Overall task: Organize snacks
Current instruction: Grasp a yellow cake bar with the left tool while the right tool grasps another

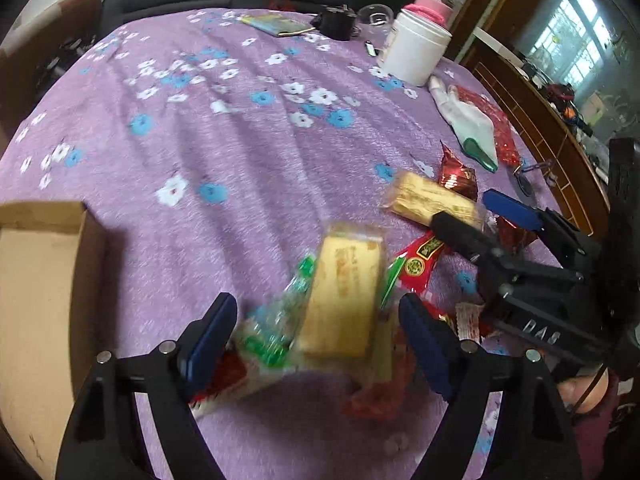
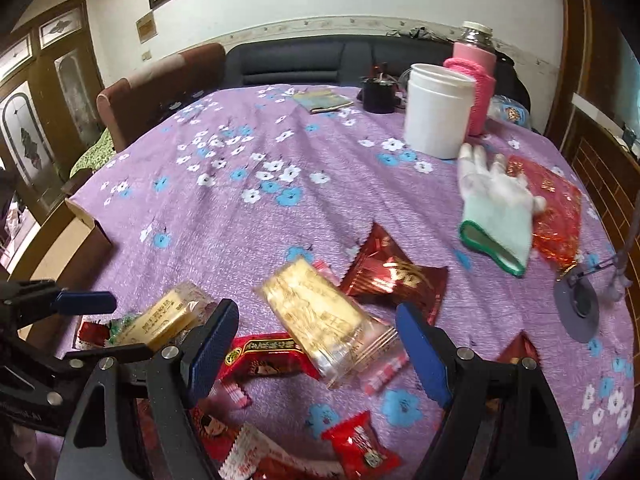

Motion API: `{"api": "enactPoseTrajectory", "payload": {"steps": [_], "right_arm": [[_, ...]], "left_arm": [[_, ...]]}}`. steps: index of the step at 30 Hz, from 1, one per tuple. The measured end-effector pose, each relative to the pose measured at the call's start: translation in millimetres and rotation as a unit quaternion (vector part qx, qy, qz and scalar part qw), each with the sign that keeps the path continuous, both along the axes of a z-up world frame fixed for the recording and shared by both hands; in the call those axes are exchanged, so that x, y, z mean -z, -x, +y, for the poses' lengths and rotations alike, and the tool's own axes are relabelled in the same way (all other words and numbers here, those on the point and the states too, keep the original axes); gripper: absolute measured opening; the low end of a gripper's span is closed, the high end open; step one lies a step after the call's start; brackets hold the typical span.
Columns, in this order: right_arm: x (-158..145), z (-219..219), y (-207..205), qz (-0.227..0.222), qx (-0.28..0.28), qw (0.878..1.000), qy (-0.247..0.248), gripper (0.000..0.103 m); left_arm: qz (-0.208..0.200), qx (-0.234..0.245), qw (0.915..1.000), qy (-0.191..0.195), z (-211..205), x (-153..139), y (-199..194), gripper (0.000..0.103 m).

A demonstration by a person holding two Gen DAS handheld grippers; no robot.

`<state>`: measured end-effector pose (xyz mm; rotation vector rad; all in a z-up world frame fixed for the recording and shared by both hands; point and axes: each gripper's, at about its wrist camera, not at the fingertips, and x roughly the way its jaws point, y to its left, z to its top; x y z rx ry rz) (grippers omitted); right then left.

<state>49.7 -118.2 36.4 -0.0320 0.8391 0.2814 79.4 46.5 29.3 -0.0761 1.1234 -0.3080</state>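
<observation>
Nearest the left wrist camera, the left gripper (image 1: pixel 316 340) stands unclenched, its blue pads either side of a blurred yellow cake packet (image 1: pixel 342 296) without pressing it; a green-printed wrapper (image 1: pixel 280 328) lies at the packet's 8 o'clock. At 9 o'clock sits a cardboard box (image 1: pixel 40 280). The right gripper (image 1: pixel 480 216) shows at 3 o'clock, over a second cake packet (image 1: pixel 428 200).

From the right wrist view, that right gripper (image 2: pixel 316 344) is likewise released, straddling the clear-wrapped cake packet (image 2: pixel 320 312), with a red snack bar (image 2: pixel 264 354) under it and a small red sachet (image 2: pixel 360 444) at 6 o'clock, unseen from the left. Beyond, at 1 o'clock, lie a dark red pouch (image 2: pixel 396 276), a glove (image 2: pixel 496 208) and a white tub (image 2: pixel 438 110) on the purple flowered cloth (image 2: pixel 240 208).
</observation>
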Motion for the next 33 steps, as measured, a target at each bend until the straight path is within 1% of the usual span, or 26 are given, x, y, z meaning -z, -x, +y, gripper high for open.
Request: {"api": "enactPoseTrajectory", "payload": {"steps": [1,3,4,6,7,8,9,10,11,12,16,18,23,25,27,30,33], "right_arm": [[3.0,0.1,-0.5,0.002,-0.003,1.000,-0.004,0.083],[7.2,0.3,-1.6,0.009,-0.007,1.000,-0.001,0.076],[9.2,-0.5,-2.2,0.011,-0.006,1.000,0.003,0.076],[11.0,-3.4,-2.4,0.014,-0.005,1.000,-0.004,0.074],[11.5,-4.1,-2.6,0.015,-0.003,1.000,-0.007,0.072],[11.9,-4.2,-2.6,0.016,-0.002,1.000,-0.009,0.068],[11.9,-4.5,-2.6,0.018,-0.003,1.000,-0.011,0.063],[12.5,-5.0,-3.1,0.020,-0.003,1.000,-0.013,0.061],[13.2,-5.1,-3.4,0.021,-0.002,1.000,-0.012,0.056],[13.8,-5.2,-3.2,0.022,-0.003,1.000,-0.013,0.053],[11.8,-8.8,-1.0,0.022,0.002,0.999,-0.026,0.045],[10.2,-13.6,0.6,0.024,0.004,0.999,-0.048,0.044],[1.1,-26.6,5.7,0.015,0.010,0.996,-0.091,0.042],[-2.3,-32.6,7.6,0.016,0.007,0.993,-0.118,0.042],[-4.7,-35.2,8.7,0.015,0.007,0.991,-0.135,0.042],[-6.1,-42.7,9.5,0.023,0.007,0.984,-0.177,0.042],[-5.9,-53.6,8.9,0.035,0.006,0.971,-0.236,0.043]], "left_arm": [[-0.004,0.004,0.9999,-0.010,-4.2,1.9,-1.2,0.082],[-0.005,0.012,0.9997,-0.022,-10.2,6.9,-3.7,0.082],[-0.003,0.012,0.9996,-0.025,-12.8,10.0,-5.8,0.081],[-0.001,0.011,0.9996,-0.025,-15.7,14.2,-9.9,0.076],[-0.006,0.012,0.9997,-0.022,-16.5,13.0,-10.9,0.068],[-0.002,0.014,0.9998,-0.013,-17.0,12.7,-12.3,0.062],[-0.001,0.013,0.9999,-0.009,-17.7,12.8,-13.1,0.053],[-0.002,0.011,0.9999,-0.007,-18.0,12.4,-13.4,0.046],[-0.006,0.013,0.9999,-0.009,-19.2,10.6,-12.5,0.043],[-0.011,0.014,0.9998,-0.012,-20.6,9.1,-10.7,0.036],[-0.018,0.012,0.9997,-0.012,-21.3,3.2,-5.7,0.032],[-0.023,0.007,0.9997,-0.006,-18.5,-1.1,-2.6,0.032],[-0.030,-0.017,0.9986,0.040,2.7,-19.8,11.6,0.032],[-0.033,-0.020,0.9979,0.053,8.5,-26.4,19.2,0.032],[-0.036,-0.022,0.9971,0.063,13.7,-32.4,27.9,0.032],[-0.045,-0.025,0.9954,0.081,25.0,-42.9,46.6,0.032],[-0.059,-0.030,0.9935,0.093,36.4,-54.3,65.1,0.032]]}}
